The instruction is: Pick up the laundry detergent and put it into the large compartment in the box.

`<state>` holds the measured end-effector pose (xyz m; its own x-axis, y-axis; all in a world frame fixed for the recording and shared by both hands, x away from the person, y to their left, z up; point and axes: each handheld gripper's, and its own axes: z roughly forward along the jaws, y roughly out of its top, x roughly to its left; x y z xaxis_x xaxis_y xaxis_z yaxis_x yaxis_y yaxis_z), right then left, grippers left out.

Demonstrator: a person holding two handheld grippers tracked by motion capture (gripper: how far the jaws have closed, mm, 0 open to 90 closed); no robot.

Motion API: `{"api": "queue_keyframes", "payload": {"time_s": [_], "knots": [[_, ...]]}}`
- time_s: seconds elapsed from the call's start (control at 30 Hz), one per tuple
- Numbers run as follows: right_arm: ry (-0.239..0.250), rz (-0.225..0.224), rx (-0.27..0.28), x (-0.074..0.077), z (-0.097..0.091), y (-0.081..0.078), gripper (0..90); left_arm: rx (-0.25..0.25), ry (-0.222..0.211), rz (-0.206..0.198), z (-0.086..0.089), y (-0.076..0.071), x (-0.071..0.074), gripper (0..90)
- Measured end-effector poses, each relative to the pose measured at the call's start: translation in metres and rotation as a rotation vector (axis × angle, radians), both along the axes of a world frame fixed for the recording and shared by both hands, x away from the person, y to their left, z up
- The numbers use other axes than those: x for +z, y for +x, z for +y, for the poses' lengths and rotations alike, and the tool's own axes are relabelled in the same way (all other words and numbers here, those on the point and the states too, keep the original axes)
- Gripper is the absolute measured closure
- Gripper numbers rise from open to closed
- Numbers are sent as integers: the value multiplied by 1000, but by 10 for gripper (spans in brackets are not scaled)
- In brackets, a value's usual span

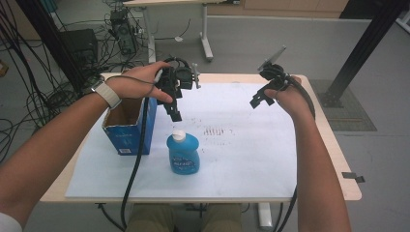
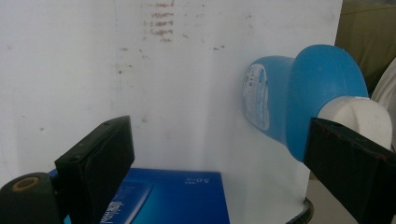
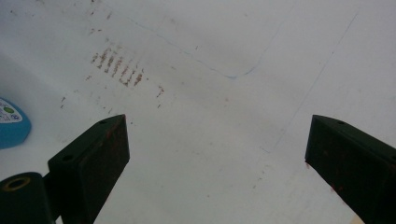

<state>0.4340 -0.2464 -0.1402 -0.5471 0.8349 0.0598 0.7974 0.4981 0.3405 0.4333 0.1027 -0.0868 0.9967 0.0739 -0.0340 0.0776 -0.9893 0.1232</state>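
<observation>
Blue bottle (image 1: 183,153) stood upright on bench (image 1: 251,159), just below and in front of left tool (image 1: 175,112), jaws spread and empty; right tool (image 1: 258,100), also spread, hung farther off

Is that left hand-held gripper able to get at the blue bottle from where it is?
Probably yes: the left hand-held gripper hangs open above the bottle, with nothing between them.

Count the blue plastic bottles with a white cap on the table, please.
1. The blue plastic bottle with a white cap stands upright on the white sheet, just right of the open blue cardboard box. The box's inside is partly hidden.
</observation>
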Motion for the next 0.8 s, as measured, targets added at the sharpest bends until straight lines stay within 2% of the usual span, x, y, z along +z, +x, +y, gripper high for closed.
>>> {"api": "queue_keyframes", "payload": {"time_s": [0.47, 0.8], "knots": [[-4, 2, 9, -2, 1, 1, 64, 4, -9, -1, 8, -1, 2, 92], [-1, 7, 4, -3, 0, 0, 64, -12, -10, -3, 10, -9, 9, 91]]}}
